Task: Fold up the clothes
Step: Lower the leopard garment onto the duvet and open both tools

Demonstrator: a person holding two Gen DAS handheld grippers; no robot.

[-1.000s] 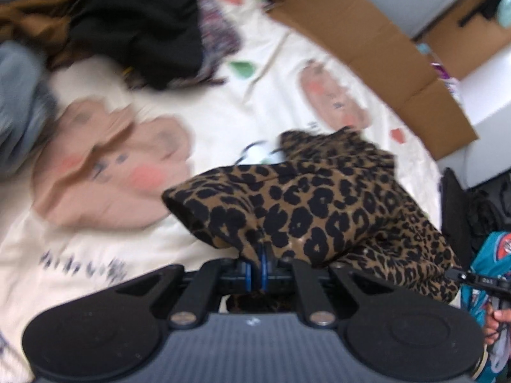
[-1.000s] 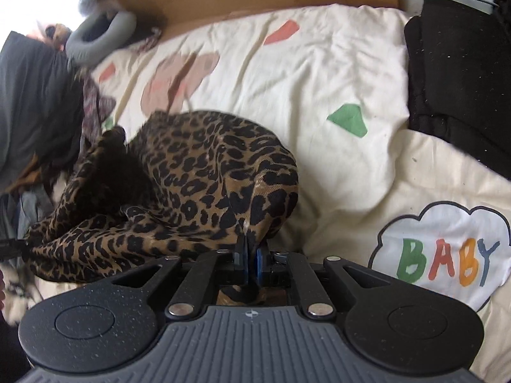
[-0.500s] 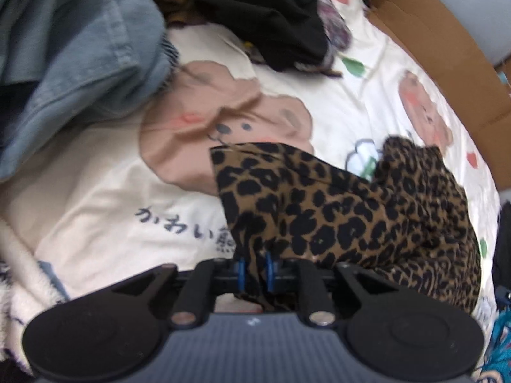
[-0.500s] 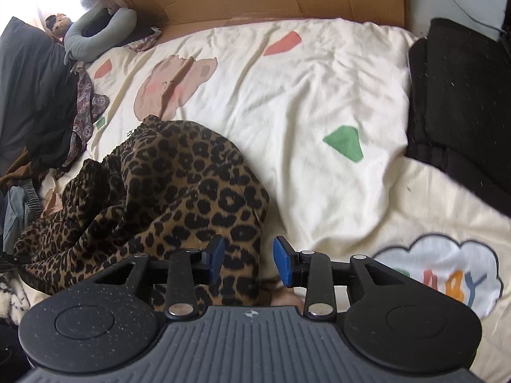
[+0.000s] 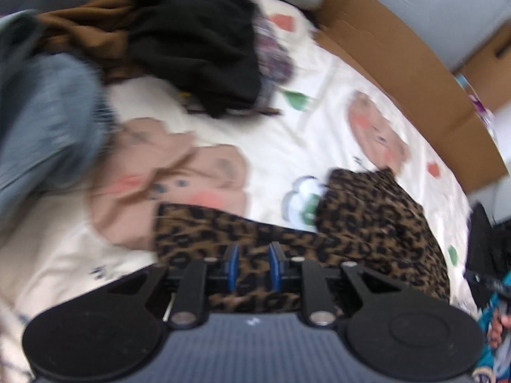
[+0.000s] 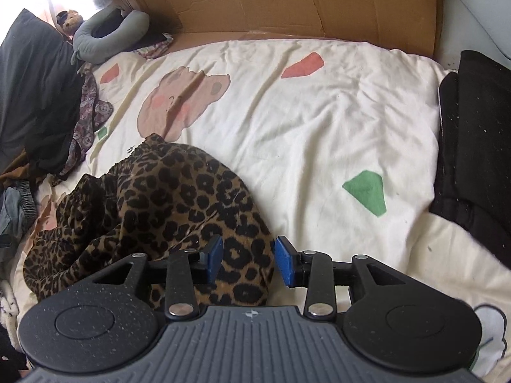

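A leopard-print garment [image 5: 367, 217] lies crumpled on the cream cartoon-print bed cover [image 5: 287, 146]. One flat strip of it reaches toward my left gripper [image 5: 253, 266]. That gripper stands open, its blue pads apart just above the strip and not pressing on it. In the right wrist view the same garment [image 6: 166, 198] is heaped at the lower left of the cover [image 6: 319, 127]. My right gripper [image 6: 249, 260] is open, and an edge of the leopard cloth lies loose between its blue pads.
A pile of black, brown and denim clothes [image 5: 191, 41] fills the far left of the bed. Cardboard [image 6: 287, 0] lines the far edge. A folded black garment [image 6: 476, 146] lies at the right, and a grey neck pillow [image 6: 108, 32] at the back left.
Both grippers were shut on the leopard cloth and have let it go. Their pads now stand apart, and the garment has dropped flatter onto the bed.
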